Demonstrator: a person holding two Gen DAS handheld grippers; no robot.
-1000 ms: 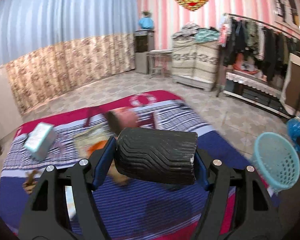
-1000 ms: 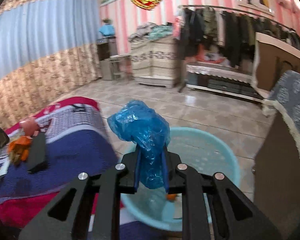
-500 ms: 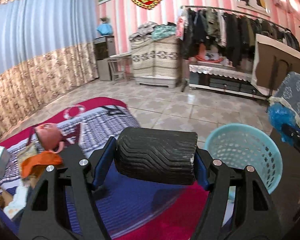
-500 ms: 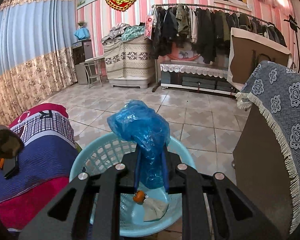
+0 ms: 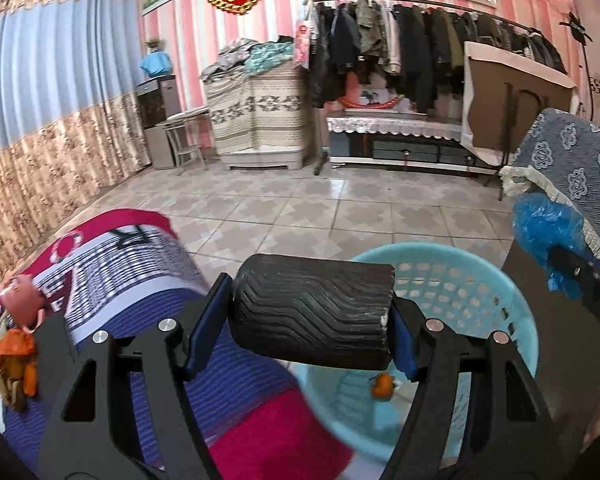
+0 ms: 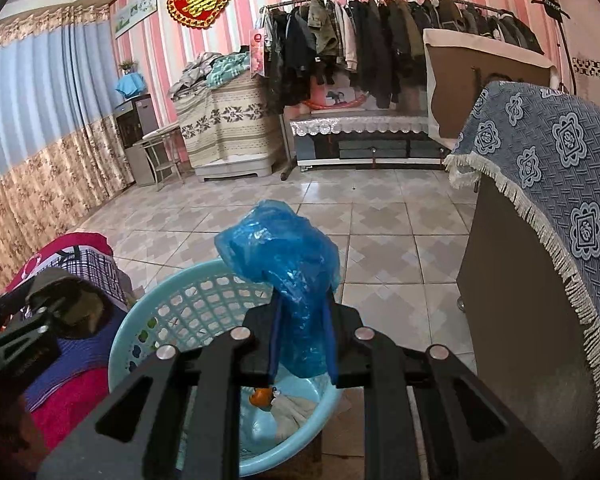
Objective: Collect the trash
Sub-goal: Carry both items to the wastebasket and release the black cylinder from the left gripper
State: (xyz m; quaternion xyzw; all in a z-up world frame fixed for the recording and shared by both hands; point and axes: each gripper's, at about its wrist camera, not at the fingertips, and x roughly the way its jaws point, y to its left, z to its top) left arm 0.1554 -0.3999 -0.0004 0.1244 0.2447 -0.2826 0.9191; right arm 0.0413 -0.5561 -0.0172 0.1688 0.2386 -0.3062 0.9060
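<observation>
We've got the left gripper [image 5: 312,316] clamped across a black ribbed block [image 5: 314,314], jaws spread wide to span its ends, w/ the block poised at the near rim of the light-blue laundry-style basket [image 5: 520,312], prob. so it drops in when let go. Right gripper [image 6: 302,336] is pinched nearly closed on a crumpled blue plastic bag [image 6: 284,256], held over the same basket [image 6: 172,300] for the same reason. Basket already holds an orange scrap [image 6: 260,396] & a pale rag [image 6: 296,408]. More trash, e.g. an orange wrapper [image 5: 14,354], sits on the striped blanket [image 5: 148,248] beside a pink cup [image 5: 22,300].
</observation>
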